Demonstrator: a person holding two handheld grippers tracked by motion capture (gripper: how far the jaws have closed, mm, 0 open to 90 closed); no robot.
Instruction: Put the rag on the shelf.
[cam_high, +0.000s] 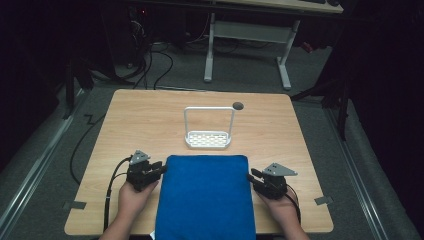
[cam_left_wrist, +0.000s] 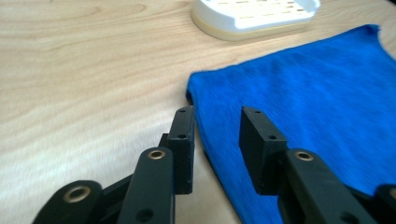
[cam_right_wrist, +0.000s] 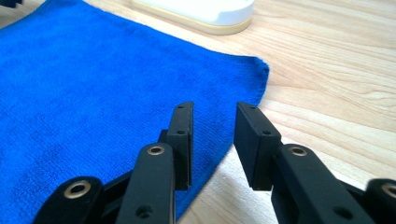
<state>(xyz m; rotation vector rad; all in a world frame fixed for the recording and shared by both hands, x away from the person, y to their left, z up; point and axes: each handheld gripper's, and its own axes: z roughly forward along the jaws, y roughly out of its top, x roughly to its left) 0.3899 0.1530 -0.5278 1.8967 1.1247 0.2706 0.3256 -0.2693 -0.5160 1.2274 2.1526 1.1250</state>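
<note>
While it lies flat on the table, the cloth is touched by neither gripper.

Cloth: the cloth is blue, with a fine looped terry nap, a rectangle with soft rounded corners; it sits at 6 o'clock on the table, and its near edge runs off the bottom of the high view.
Cloth edges: in the left gripper view the cloth shows a thin rolled hem at its corner; in the right gripper view the cloth ends in a slightly frayed corner.
Left gripper: the left gripper is black hard plastic with brass-ringed pivots, at 9 o'clock of the cloth; its jaws stand apart, straddling the cloth's left edge without pressing it, as the left gripper view shows.
Right gripper: the right gripper sits at 3 o'clock of the cloth, its jaws apart over the cloth's right edge with nothing pinched, seen close in the right gripper view.
Hands: the left hand and right hand come in from 6 o'clock, forearms cut off by the frame.
Rack: the rack is white, an oval slotted base with a tall thin wire hoop, just beyond the cloth at 12 o'clock; whether the base is plastic or metal is hard to tell.
Table: the table is pale wood-grain laminate, squarish with rounded corners, with a dark round hole near the far edge.
Surroundings: dark; cables and a white desk frame barely make out.
</note>
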